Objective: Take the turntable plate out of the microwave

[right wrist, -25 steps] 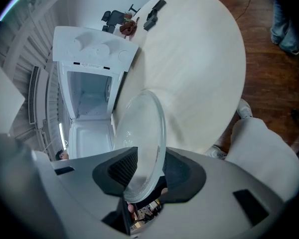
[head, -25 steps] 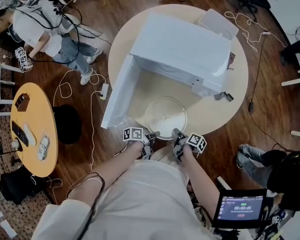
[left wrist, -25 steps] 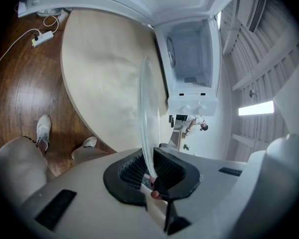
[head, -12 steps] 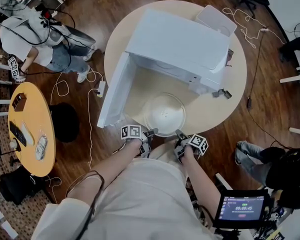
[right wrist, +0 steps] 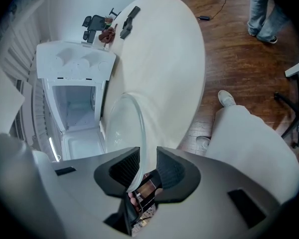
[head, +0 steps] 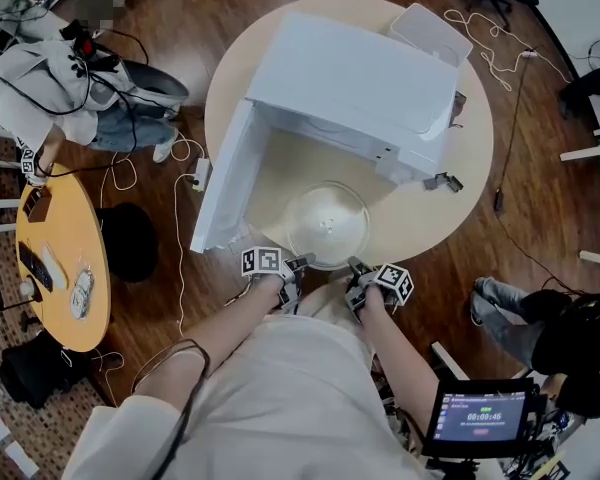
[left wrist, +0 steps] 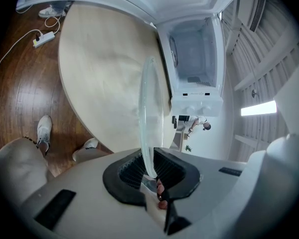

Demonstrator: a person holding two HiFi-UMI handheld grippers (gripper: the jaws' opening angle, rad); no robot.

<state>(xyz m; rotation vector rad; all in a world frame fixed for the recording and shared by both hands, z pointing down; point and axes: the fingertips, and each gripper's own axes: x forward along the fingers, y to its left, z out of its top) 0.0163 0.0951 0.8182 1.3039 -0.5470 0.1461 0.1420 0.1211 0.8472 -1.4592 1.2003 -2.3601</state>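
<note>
The clear glass turntable plate (head: 327, 225) lies on the round table (head: 435, 218), in front of the open white microwave (head: 350, 83). My left gripper (head: 302, 264) is shut on the plate's near-left rim. In the left gripper view the plate (left wrist: 150, 113) stands edge-on, with the left gripper (left wrist: 150, 166) pinching it between both pads. My right gripper (head: 356, 266) is at the near-right rim. In the right gripper view the plate (right wrist: 124, 123) runs between the jaws of the right gripper (right wrist: 147, 166). Those jaws have just been closing; the rim lies by the left pad, with a gap to the right pad.
The microwave door (head: 220, 183) hangs open to the left, over the table edge. A white lidded box (head: 430, 33) sits behind the microwave and a small black object (head: 442, 181) to its right. A yellow side table (head: 60, 268), floor cables and a person (head: 70, 68) are at the left.
The plate and both grippers keep nearly the same places at the table's near edge. The person at the upper left has shifted.
</note>
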